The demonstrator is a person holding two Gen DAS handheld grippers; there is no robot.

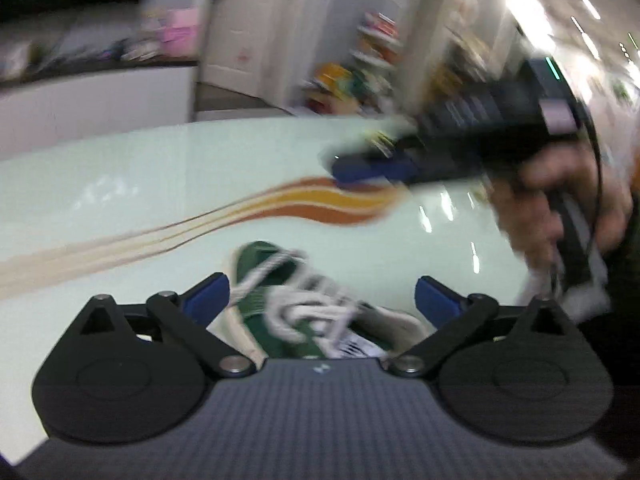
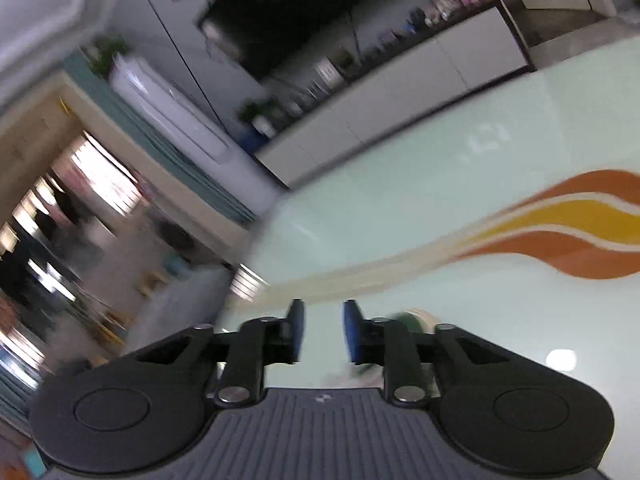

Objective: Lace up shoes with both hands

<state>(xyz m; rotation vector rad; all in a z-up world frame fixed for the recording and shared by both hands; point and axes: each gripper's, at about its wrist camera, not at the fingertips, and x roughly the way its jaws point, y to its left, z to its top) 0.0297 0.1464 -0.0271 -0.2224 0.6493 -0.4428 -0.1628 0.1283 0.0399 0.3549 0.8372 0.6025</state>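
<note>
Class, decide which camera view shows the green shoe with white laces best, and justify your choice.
The left wrist view: the green shoe with white laces lies on the pale glass table between the open left gripper fingers, though blurred. The right wrist view shows only a green sliver behind the right gripper.

green shoe on glossy table

Pale green glossy table, white cabinets, seemingly a wall television
</note>
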